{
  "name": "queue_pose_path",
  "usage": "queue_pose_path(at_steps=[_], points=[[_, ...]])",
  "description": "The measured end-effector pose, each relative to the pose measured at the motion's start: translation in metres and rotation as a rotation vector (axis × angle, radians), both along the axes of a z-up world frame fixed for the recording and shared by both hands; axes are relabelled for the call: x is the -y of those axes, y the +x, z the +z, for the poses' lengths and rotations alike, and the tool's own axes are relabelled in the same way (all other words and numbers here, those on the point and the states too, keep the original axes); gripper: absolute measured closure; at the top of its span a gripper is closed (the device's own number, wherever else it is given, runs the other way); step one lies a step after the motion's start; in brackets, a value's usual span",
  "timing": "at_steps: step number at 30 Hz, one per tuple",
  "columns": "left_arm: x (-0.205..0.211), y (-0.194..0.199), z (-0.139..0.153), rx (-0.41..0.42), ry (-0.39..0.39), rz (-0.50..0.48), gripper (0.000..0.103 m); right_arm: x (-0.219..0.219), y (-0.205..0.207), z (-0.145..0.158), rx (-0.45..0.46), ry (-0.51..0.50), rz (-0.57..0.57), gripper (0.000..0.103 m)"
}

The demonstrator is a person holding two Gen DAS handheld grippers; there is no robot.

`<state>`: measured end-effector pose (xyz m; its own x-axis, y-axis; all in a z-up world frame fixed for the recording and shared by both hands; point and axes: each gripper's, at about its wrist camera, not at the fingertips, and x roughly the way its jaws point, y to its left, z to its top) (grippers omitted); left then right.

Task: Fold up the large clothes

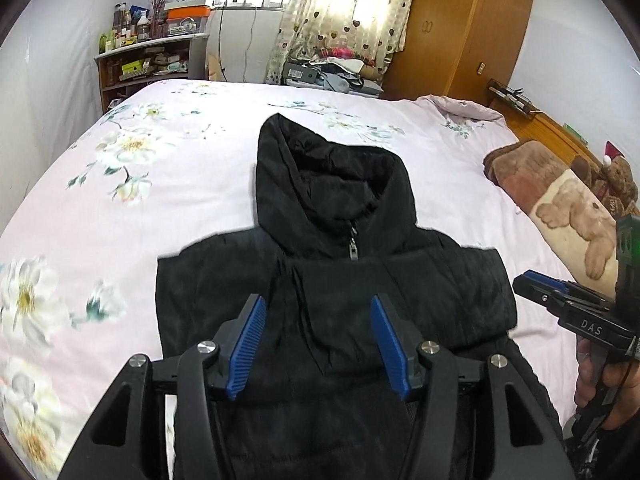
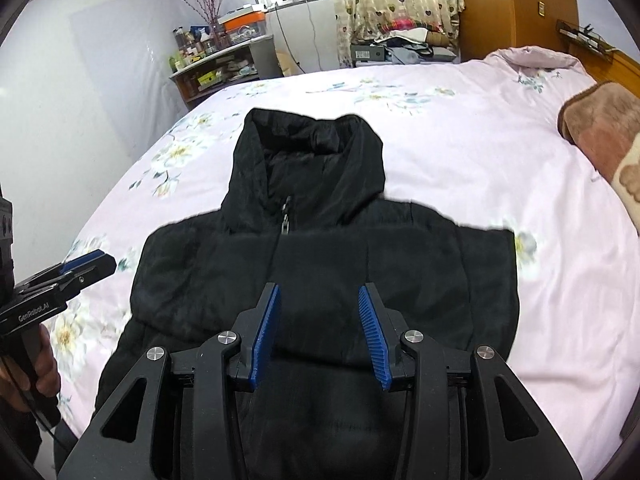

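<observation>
A black hooded puffer jacket (image 1: 332,208) (image 2: 420,264) lies front up on the bed. Its zip is closed, its hood points away from me and its sleeves look tucked in. My left gripper (image 1: 318,304) hovers above the jacket's chest, open, with nothing between its blue pads (image 1: 252,344). It also shows at the left edge of the right wrist view as the left gripper (image 2: 86,262). My right gripper (image 2: 318,292) hangs over the lower chest, open and empty. From the left wrist view the right gripper (image 1: 532,280) sits just off the jacket's right side.
A pink floral sheet (image 1: 180,208) (image 2: 480,160) covers the bed. A brown teddy-print blanket (image 1: 560,200) (image 2: 600,136) lies at the right. Beyond the bed stand a cluttered shelf (image 1: 148,60), piled clothes (image 1: 340,68) and a wooden wardrobe (image 1: 460,28). A hand (image 2: 32,372) holds the left gripper's handle.
</observation>
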<state>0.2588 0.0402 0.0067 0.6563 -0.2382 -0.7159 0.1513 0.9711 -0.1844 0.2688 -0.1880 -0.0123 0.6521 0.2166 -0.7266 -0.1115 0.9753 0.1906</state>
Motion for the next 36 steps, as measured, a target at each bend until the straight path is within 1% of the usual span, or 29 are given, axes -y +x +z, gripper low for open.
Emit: queue_pose_path(at_steps=[5, 9, 15, 20, 25, 28, 29, 31, 32, 33, 36], points=[[0.0, 0.046, -0.001, -0.001, 0.02, 0.002, 0.046, 0.003, 0.042, 0.002, 0.006, -0.012, -0.013, 0.061], [0.0, 0.097, -0.007, -0.019, 0.031, 0.007, 0.046, 0.006, 0.085, 0.001, 0.004, -0.023, -0.01, 0.061], [-0.001, 0.176, -0.029, -0.058, 0.038, 0.031, 0.045, 0.011, 0.155, -0.01, -0.012, -0.034, -0.014, 0.061], [-0.007, 0.237, -0.057, -0.094, 0.031, 0.084, 0.045, 0.012, 0.211, -0.027, -0.028, -0.039, -0.003, 0.061], [-0.006, 0.276, -0.082, -0.106, 0.031, 0.107, 0.045, 0.016, 0.26, -0.048, -0.052, -0.064, -0.013, 0.061], [-0.003, 0.288, -0.09, -0.097, 0.025, 0.091, 0.046, 0.019, 0.284, -0.057, -0.061, -0.053, -0.028, 0.061], [0.0, 0.291, -0.091, -0.094, 0.028, 0.083, 0.051, 0.02, 0.288, -0.059, -0.064, -0.037, -0.029, 0.061], [0.005, 0.297, -0.094, -0.097, 0.031, 0.061, 0.092, 0.019, 0.293, -0.062, -0.07, -0.012, -0.015, 0.063], [0.006, 0.298, -0.094, -0.1, 0.027, 0.052, 0.094, 0.017, 0.294, -0.062, -0.069, -0.011, -0.007, 0.089], [0.007, 0.293, -0.091, -0.079, 0.028, 0.049, 0.095, 0.013, 0.291, -0.061, -0.073, -0.018, 0.004, 0.097], [0.006, 0.276, -0.075, -0.027, 0.039, 0.037, 0.097, 0.01, 0.278, -0.048, -0.037, -0.039, 0.012, 0.097]])
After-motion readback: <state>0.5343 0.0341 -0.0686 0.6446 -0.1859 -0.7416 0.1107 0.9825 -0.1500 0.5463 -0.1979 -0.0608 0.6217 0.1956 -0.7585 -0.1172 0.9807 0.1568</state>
